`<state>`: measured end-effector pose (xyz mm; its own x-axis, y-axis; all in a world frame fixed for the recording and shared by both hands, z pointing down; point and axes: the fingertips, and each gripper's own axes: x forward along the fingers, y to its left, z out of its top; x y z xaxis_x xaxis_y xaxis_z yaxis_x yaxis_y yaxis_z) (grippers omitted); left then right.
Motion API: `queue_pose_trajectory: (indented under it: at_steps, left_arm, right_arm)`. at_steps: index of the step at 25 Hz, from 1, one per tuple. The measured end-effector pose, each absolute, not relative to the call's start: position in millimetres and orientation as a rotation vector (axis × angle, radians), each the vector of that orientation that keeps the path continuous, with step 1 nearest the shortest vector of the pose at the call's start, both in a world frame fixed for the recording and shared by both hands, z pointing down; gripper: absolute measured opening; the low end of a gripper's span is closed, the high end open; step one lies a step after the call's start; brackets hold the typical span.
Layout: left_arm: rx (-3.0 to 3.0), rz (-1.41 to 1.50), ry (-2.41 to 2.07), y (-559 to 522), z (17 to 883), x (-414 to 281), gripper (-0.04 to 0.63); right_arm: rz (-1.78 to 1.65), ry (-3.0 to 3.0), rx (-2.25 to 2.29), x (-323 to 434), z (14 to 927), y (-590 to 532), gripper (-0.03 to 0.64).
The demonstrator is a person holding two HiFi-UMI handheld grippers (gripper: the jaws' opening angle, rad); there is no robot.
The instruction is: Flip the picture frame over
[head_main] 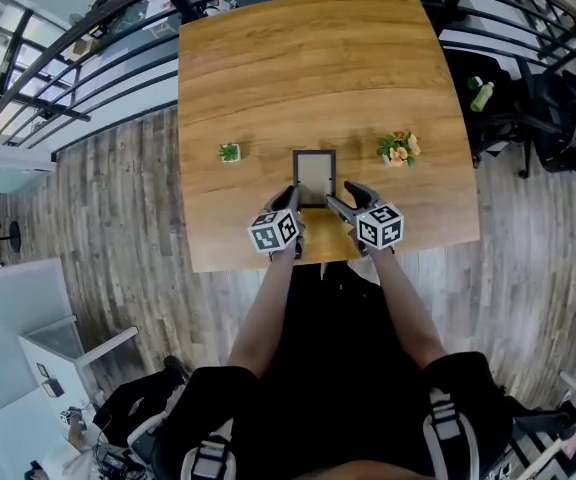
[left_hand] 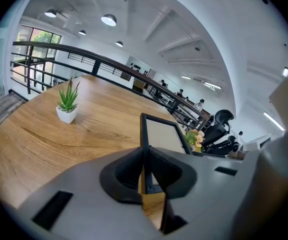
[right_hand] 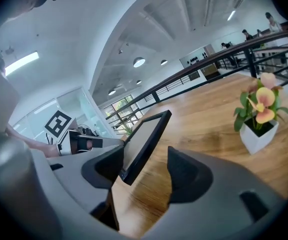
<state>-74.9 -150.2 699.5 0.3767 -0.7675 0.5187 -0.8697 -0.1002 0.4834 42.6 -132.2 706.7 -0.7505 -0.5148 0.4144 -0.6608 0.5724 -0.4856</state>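
The picture frame (head_main: 314, 175) is black-edged with a pale panel and stands near the table's front edge, between my two grippers. My left gripper (head_main: 294, 200) is shut on its left edge; in the left gripper view the frame (left_hand: 161, 134) rises edge-on from between the pressed jaws of that gripper (left_hand: 146, 171). My right gripper (head_main: 340, 200) is open at the frame's right side. In the right gripper view the tilted frame (right_hand: 144, 139) has its lower corner between the wide jaws of this gripper (right_hand: 146, 166), close to the left one and well apart from the right one.
On the wooden table (head_main: 308, 68), a small green plant in a white pot (head_main: 229, 152) stands left of the frame and a pot of orange-pink flowers (head_main: 399, 149) to its right. Railings and office chairs lie beyond the table's far and right sides.
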Motion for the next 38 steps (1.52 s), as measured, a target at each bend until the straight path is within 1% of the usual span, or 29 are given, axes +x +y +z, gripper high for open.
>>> queue_pose_trajectory:
  at_steps: [3,7,9,10,12,19,27,36,38]
  left_arm:
    - [1.92,0.162,-1.426,-149,686,-72,0.06]
    - [1.962,0.136,-1.431,-148,671,-68,0.06]
    - [1.991,0.127,-1.432,-148,664,-65,0.06]
    - [2.004,0.125,-1.433,-147,660,-65,0.06]
    - [2.019,0.121,-1.438,-148,655,-64,0.06]
    - [2.051,0.108,-1.443,-148,649,-60,0.058]
    - [2.126,0.098,-1.416,-153,636,-55,0.058]
    - [2.154,0.133,-1.35,-161,639,-50,0.06]
    - [2.161,0.1,-1.335,-167,631,-48,0.076]
  right_arm:
    - [0.978,-2.605,0.973,42,703,-131,0.281]
    - [1.08,-2.652,0.923,39,696,-127,0.24]
    - [1.109,-2.675,0.863,34,691,-123,0.232]
    - [1.112,-2.686,0.833,32,688,-120,0.226]
    - [1.103,-2.704,0.797,28,682,-117,0.189]
    - [1.15,-2.756,0.764,34,669,-118,0.152]
    - [1.171,-2.79,0.784,38,650,-128,0.084]
    - [1.142,-2.797,0.801,38,640,-139,0.077]
    - [1.157,-2.808,0.829,37,634,-144,0.077]
